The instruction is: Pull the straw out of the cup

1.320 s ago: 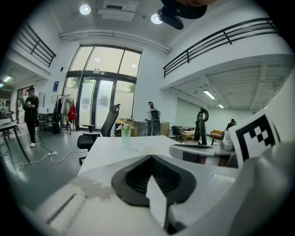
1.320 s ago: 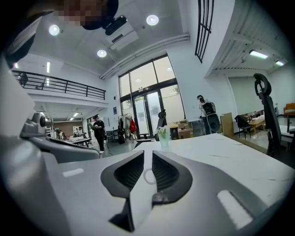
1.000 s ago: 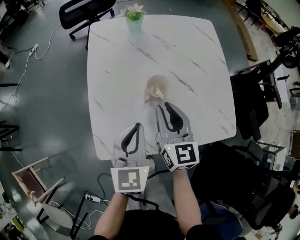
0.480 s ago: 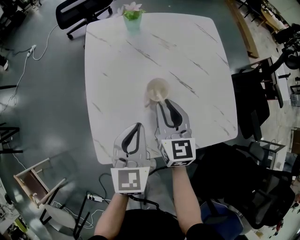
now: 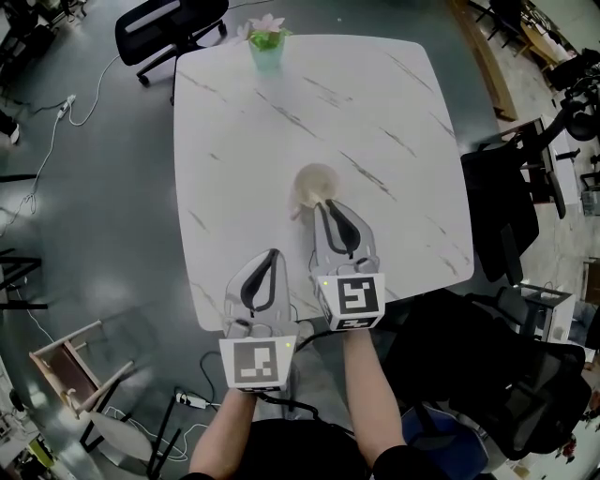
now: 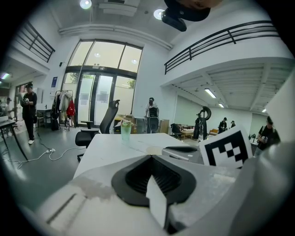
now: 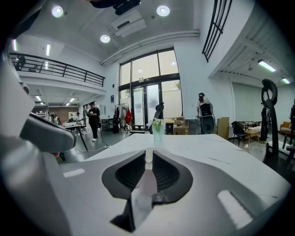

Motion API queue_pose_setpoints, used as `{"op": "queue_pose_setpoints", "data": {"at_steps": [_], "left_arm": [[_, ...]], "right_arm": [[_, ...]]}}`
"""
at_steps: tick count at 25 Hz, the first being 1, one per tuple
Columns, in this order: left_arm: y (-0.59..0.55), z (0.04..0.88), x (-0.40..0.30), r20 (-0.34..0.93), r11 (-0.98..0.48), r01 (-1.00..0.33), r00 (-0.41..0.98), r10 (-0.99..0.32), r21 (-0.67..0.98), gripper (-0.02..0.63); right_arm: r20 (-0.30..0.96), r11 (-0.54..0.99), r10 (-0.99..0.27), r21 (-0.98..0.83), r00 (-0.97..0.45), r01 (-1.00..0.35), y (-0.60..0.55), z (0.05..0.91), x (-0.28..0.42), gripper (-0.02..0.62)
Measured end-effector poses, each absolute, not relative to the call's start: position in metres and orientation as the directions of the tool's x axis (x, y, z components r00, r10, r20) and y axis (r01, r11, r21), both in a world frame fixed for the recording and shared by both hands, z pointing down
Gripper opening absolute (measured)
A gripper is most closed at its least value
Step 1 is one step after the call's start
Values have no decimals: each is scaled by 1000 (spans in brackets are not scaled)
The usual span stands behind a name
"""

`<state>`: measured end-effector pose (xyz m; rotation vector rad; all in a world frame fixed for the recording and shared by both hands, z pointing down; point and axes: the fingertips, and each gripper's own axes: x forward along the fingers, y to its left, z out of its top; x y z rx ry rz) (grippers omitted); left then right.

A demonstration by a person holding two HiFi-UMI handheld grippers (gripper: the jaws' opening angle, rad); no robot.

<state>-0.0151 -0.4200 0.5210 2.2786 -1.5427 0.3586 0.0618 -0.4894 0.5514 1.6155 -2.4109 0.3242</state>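
A beige cup stands near the middle of the white marble table. In the head view my right gripper reaches the cup's near rim. In the right gripper view its jaws are shut on a pale straw, which runs down between the pads. The cup itself is hidden there behind the jaws. My left gripper hovers over the table's near edge, shut with nothing in it. The left gripper view shows its closed jaws, the cup and the right gripper beyond.
A green cup with a flower stands at the table's far edge, and shows in both gripper views. Office chairs stand beside the table. Cables lie on the floor at left. People stand far off.
My right gripper has edged a little forward toward the cup. The left gripper has hardly moved.
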Motion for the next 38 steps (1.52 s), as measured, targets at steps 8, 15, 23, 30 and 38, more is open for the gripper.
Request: {"op": "queue_pose_setpoints", "data": {"at_steps": [8,15,23,30,38], "left_arm": [[-412,501,-13,379,-338,-931,366,-850,140,2],[-401,474,-10,338,-341,-933,360,-870,116,2],[-376,442,-8,279,-347,-936,351,-894,66,2],[-345,407,0,226,-336,-940,339,-913,54,2],[-296,369,6,151,-331,-943,332,-931,32,2]], "right_arm": [[265,359,-895,-47,-358,-932,-483,522,69,37],[218,353,-910,-44,-354,-935,-466,482,80,37],[124,352,-927,-34,-354,-935,-428,431,94,38],[75,341,-936,-44,-344,-939,-378,394,113,46],[17,364,-931,-42,-365,-930,-308,356,126,46]]}}
